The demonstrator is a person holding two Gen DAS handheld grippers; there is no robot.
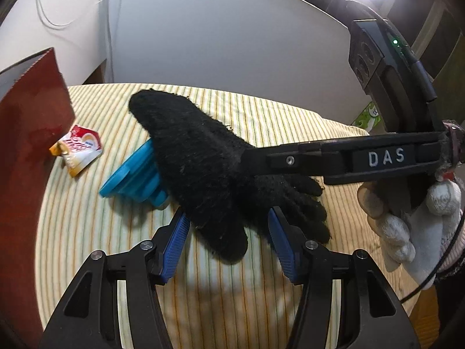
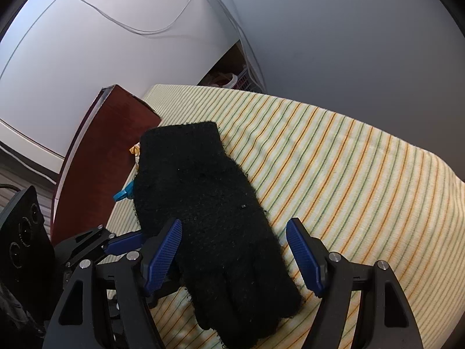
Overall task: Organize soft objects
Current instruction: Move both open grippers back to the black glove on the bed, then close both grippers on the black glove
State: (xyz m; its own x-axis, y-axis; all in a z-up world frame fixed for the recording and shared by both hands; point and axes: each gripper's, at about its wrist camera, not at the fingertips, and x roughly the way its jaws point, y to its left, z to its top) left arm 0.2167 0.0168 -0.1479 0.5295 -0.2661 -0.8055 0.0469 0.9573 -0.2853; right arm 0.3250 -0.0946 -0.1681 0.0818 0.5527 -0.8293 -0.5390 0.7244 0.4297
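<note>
Left wrist view: the black knitted wool glove (image 1: 209, 171) lies flat on the desk under its yellow striped cloth (image 1: 87, 232), with its long axis slanting from the cuff at upper left down to the fingertips at lower right. The left gripper (image 1: 229, 241) has its blue-padded jaws standing apart. The glove's thumb and lower palm sit between them, and neither pad visibly presses the wool, so nothing is held. Just left of the glove, partly tucked under its edge, is a blue ribbed plastic piece (image 1: 133, 180). Further left of the glove lie a small white and red packet (image 1: 78, 151) and a dark red box wall (image 1: 29, 133). From the right of the glove the right gripper (image 1: 250, 152) reaches across, carried by a hand in a white glove (image 1: 407, 221); its tip is at the glove's right edge, though whether it touches is unclear.

Right wrist view: the same glove runs lengthwise away from the camera, with the cuff far and the fingers nearest. The right gripper (image 2: 234, 253) straddles the finger end with its jaws wide open. The left pad is at the glove's edge, the right pad is clear of it over the cloth, and there is no grip. My judgement is that both jaws are about equally near, the right set squarely across the long axis and the left set at the thumb side.
</note>
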